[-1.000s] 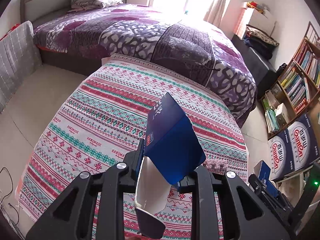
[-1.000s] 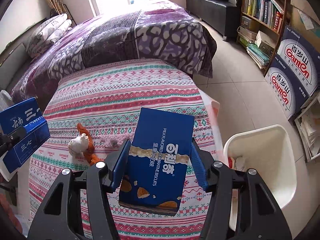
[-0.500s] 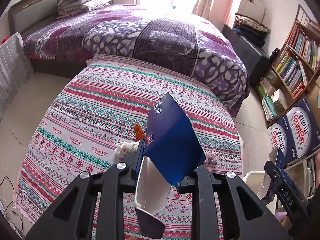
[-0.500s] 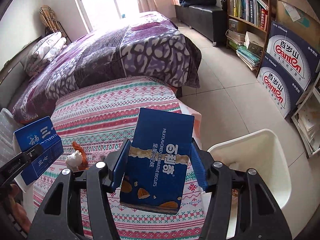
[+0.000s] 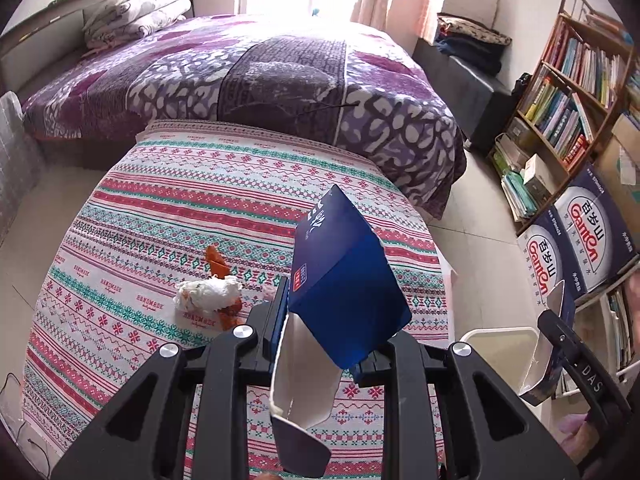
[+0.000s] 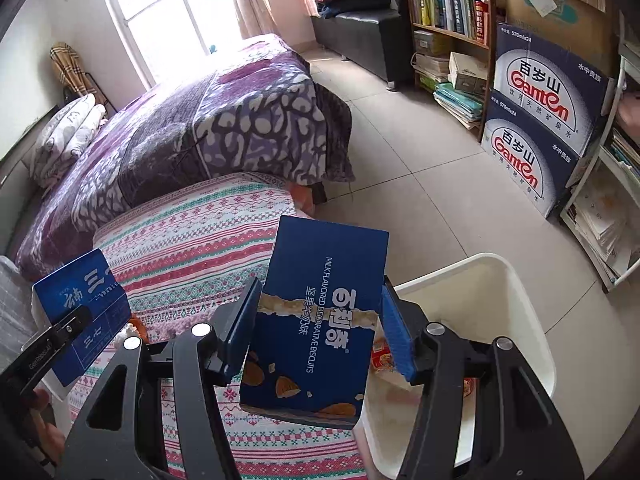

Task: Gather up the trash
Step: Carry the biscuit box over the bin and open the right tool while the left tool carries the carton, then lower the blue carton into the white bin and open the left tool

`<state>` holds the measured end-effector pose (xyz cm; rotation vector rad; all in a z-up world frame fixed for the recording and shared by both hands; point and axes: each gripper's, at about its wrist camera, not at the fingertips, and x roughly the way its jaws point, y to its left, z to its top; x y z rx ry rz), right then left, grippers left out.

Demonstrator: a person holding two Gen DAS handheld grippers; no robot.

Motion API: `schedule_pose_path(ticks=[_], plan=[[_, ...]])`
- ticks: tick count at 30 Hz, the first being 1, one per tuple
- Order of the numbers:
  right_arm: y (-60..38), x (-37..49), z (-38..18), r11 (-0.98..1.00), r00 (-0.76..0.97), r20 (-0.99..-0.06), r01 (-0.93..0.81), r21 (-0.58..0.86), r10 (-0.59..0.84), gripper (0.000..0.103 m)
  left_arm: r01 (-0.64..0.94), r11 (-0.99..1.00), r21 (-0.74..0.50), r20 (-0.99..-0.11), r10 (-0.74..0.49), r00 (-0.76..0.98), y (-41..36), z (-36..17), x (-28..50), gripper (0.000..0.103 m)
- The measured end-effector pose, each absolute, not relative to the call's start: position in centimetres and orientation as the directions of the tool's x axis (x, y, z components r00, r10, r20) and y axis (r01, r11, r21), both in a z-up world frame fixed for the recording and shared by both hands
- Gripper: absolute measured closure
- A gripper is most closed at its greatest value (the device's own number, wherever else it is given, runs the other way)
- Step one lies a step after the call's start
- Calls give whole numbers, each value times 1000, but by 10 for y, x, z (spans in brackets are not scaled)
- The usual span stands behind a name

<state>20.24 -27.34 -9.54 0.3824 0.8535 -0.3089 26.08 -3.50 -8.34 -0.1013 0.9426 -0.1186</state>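
Purple-quilted bed (image 5: 280, 80), wooden bookshelf (image 6: 448, 4), stacked water cartons (image 6: 548, 120)

Your left tongs (image 5: 320, 320) and right tongs (image 6: 316, 320) are matte black frames with silver screws and blue pads (white lettering marks each side).

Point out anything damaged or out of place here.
The carton in the left gripper is torn open, its white inside flap hanging down. On the tablecloth, a crumpled tissue lies over orange scraps, not yet in the bin.
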Motion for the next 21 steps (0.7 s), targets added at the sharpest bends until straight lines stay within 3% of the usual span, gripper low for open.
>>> schedule_pose_path(ticks=[16, 21], plan=[[-356, 169, -103, 783, 546, -820, 580, 225, -169, 46, 229, 967, -108, -806, -220, 549, -128, -94, 246, 79], [-374, 155, -98, 757, 553, -806, 614, 224, -210, 32, 283, 952, -114, -810, -255, 529, -156, -97, 238, 79]])
